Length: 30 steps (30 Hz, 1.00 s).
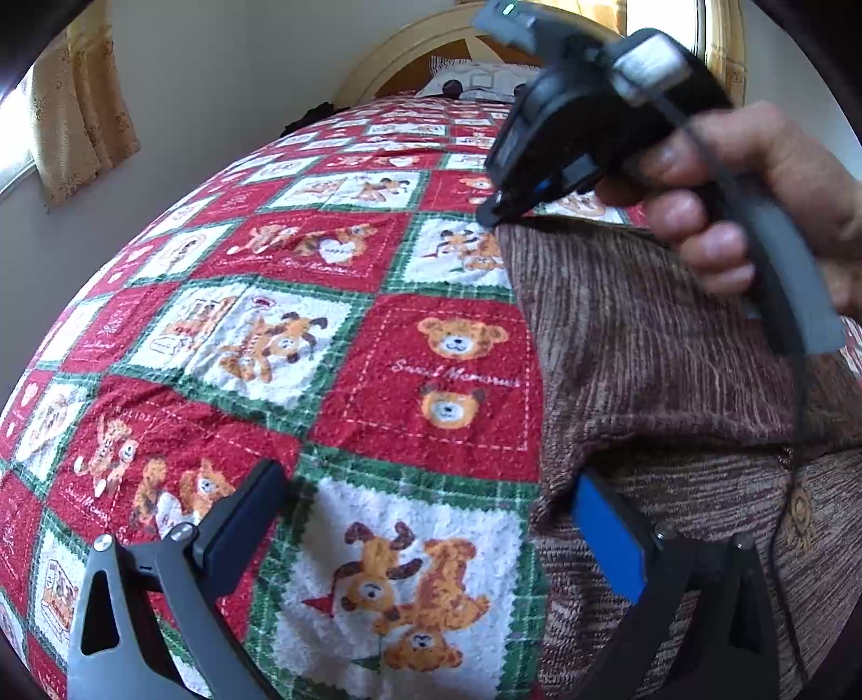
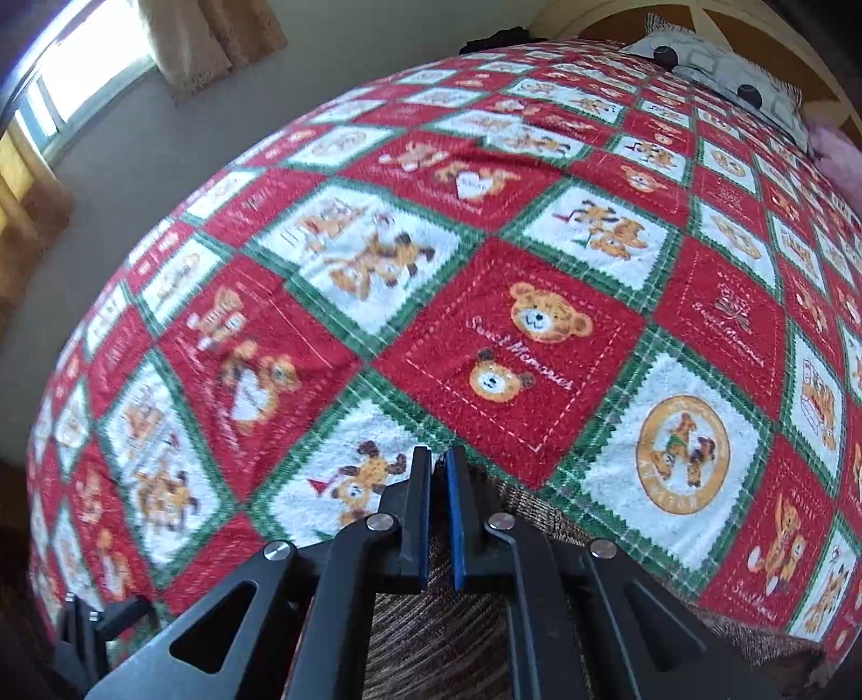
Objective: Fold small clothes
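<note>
A brown striped garment (image 1: 646,350) lies on the right side of the bed, with a fold across its near part. The right gripper (image 1: 493,210), held in a person's hand (image 1: 727,177), is shut on the garment's far left corner. In the right wrist view its jaws (image 2: 437,455) stand almost together over the brown cloth (image 2: 431,635), whose edge runs under the tips. My left gripper (image 1: 431,474) is open wide above the quilt. Its blue-padded finger (image 1: 609,538) sits at the garment's near left edge, with nothing between the jaws.
The bed is covered by a red, white and green teddy-bear quilt (image 1: 269,258). A patterned pillow (image 1: 474,81) and a wooden headboard (image 1: 409,48) are at the far end. A wall and curtains (image 1: 81,107) run along the left.
</note>
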Tool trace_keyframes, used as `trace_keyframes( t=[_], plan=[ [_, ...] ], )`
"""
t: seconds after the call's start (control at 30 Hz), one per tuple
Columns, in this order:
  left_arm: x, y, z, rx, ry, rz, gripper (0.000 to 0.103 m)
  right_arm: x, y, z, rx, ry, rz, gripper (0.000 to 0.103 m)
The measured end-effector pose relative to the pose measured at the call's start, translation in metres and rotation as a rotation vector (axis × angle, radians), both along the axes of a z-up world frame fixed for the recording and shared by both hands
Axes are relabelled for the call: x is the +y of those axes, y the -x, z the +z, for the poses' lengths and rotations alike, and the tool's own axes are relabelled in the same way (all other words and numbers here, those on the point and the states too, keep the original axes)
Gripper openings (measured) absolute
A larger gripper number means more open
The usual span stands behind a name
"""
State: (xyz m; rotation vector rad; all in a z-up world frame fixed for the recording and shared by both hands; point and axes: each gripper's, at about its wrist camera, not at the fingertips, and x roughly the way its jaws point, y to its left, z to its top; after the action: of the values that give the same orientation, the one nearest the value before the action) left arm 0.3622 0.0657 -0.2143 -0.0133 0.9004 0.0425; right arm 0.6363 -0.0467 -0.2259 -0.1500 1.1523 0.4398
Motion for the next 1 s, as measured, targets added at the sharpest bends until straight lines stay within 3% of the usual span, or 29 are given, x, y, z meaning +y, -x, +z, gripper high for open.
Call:
trace_keyframes(
  t=[0.07,0.13,0.17,0.2,0.3,0.4,0.47,0.57,0.7,0.73,0.87,1.0],
  plan=[
    [-0.002,0.000,0.000,0.000,-0.012,-0.002,0.103,-0.005,0.005,0.006,-0.014,-0.010,0.001,0.008],
    [-0.003,0.000,0.000,-0.001,-0.011,-0.004,0.103,-0.020,0.017,0.016,-0.021,-0.015,-0.037,0.026],
    [-0.002,-0.001,0.001,0.000,-0.004,-0.005,0.103,-0.027,0.026,0.022,-0.028,-0.034,-0.046,0.046],
    [0.000,0.000,0.001,-0.001,0.006,-0.006,0.103,-0.037,0.038,0.029,-0.037,-0.057,-0.050,0.054],
    [0.008,0.015,0.015,-0.072,0.055,0.006,0.103,-0.075,0.091,0.049,-0.055,-0.115,-0.051,0.054],
    [0.014,0.041,0.039,-0.172,0.111,-0.005,0.103,-0.118,0.152,0.060,-0.092,-0.088,-0.067,0.054],
    [0.012,0.047,0.050,-0.231,0.098,0.011,0.103,-0.148,0.193,0.059,-0.103,-0.084,-0.091,0.055],
    [-0.002,0.023,0.048,-0.166,-0.009,-0.007,0.103,-0.173,0.227,0.049,-0.099,-0.078,-0.129,0.055],
    [-0.014,-0.010,0.011,0.011,-0.088,0.003,0.103,-0.196,0.238,0.011,-0.006,-0.041,-0.218,0.055],
    [-0.016,-0.009,0.006,0.033,-0.098,0.004,0.103,-0.199,0.243,0.010,-0.056,-0.017,-0.239,0.055],
    [-0.017,0.012,0.021,-0.008,-0.113,0.033,0.103,-0.208,0.261,0.022,-0.077,-0.124,-0.282,0.055],
    [-0.021,0.045,0.043,-0.063,-0.078,0.032,0.103,-0.206,0.293,0.038,-0.127,-0.115,-0.280,0.055]
  ],
)
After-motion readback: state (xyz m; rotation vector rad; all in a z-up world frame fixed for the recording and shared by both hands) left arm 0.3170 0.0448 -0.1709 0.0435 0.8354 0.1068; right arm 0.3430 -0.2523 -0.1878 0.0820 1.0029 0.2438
